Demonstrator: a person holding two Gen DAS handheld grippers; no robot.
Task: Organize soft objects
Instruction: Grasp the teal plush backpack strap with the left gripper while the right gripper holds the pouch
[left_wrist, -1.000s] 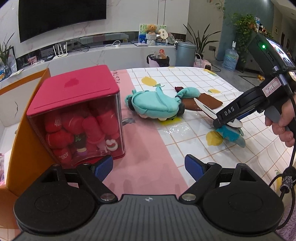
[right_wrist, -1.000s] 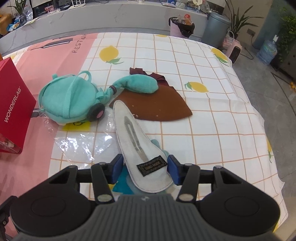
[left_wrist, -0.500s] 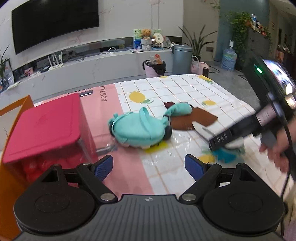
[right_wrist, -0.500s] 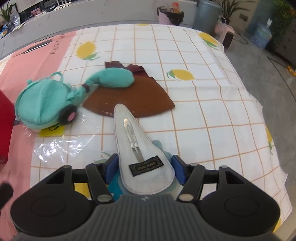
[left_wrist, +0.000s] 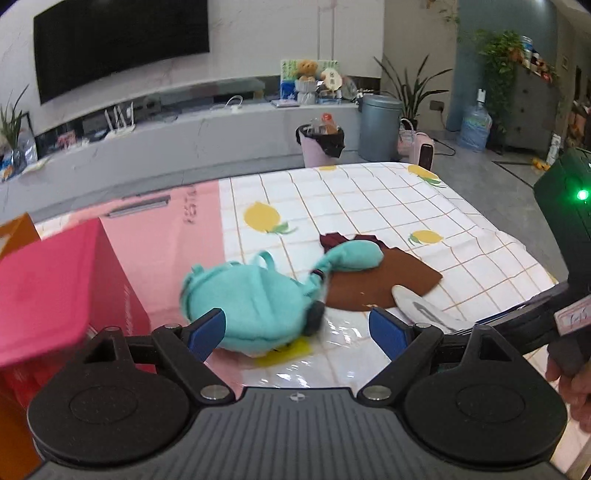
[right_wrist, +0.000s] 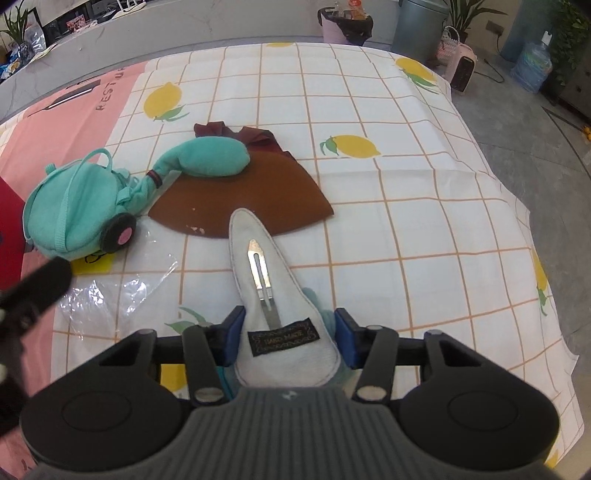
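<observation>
Closing my right gripper (right_wrist: 288, 338) on the white felt hair clip (right_wrist: 275, 295), low over the tablecloth (right_wrist: 406, 221); pads look barely touching, so I'd squeeze both edges evenly before lifting. Left gripper (left_wrist: 297, 330) hangs open over the teal plush (left_wrist: 251, 306).

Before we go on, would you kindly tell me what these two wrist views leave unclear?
- Teal plush backpack: motion-blurred in the left wrist view.
- Teal item under the white felt hair clip: covered by the clip in the right wrist view.
- Right gripper, closing around the clip: pad contact hidden.
- Red box: cut off at the left edge, contents unseen.
</observation>
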